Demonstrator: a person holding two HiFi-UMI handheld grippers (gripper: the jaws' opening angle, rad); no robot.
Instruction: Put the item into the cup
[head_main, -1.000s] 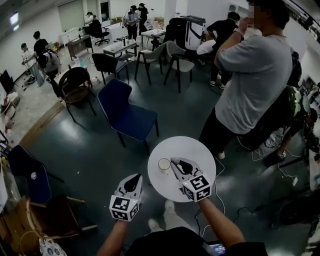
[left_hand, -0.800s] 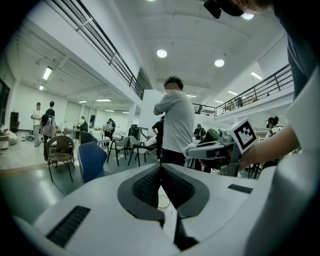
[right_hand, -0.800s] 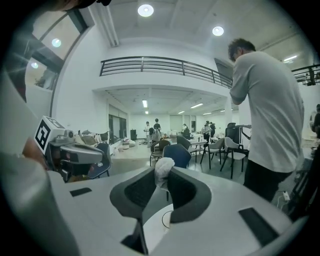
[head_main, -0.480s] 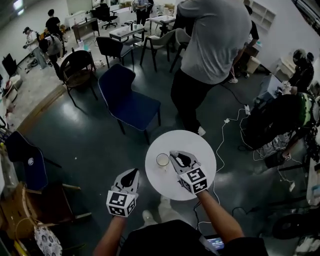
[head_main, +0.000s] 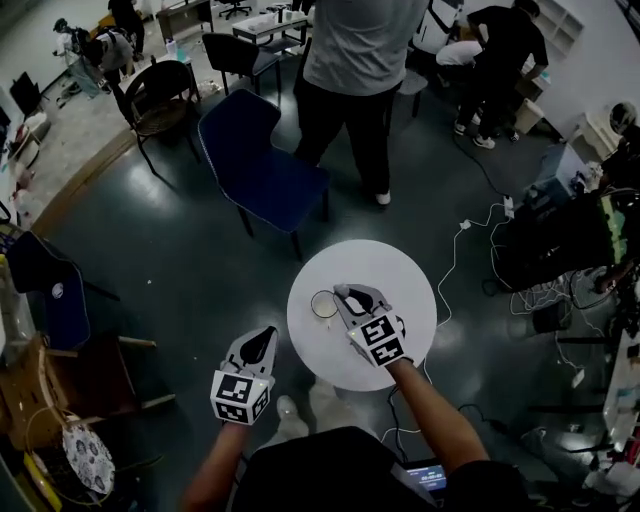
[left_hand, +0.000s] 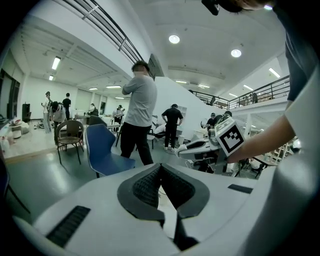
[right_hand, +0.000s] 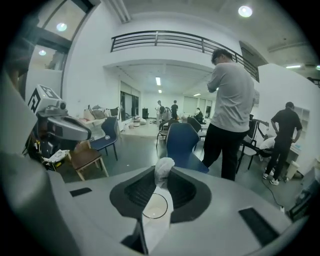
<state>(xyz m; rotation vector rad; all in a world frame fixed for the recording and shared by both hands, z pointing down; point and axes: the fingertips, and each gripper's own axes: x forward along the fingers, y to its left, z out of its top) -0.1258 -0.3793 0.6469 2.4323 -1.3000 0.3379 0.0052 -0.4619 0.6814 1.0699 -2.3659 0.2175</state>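
A small round white table (head_main: 395, 270) carries a pale open cup (head_main: 324, 304) near its left side. My right gripper (head_main: 345, 295) reaches over the table with its tips just right of the cup. It is shut on a crumpled white item (right_hand: 163, 169), pinched at the tips of the right gripper (right_hand: 162, 172). In the right gripper view the cup (right_hand: 155, 206) shows below, between the jaws. My left gripper (head_main: 266, 338) hangs off the table's left edge over the floor, shut and holding nothing. In the left gripper view the left gripper (left_hand: 160, 169) shows its pads meeting.
A blue chair (head_main: 262, 165) stands beyond the table, and a person in a grey shirt (head_main: 355, 50) stands behind it. Cables (head_main: 480, 225) trail across the floor at the right. A wooden chair (head_main: 75, 375) and a dark blue chair (head_main: 50, 290) are at the left.
The person in the grey shirt has moved from the right side to behind the blue chair. The head view has shifted. Both grippers keep their places by the cup.
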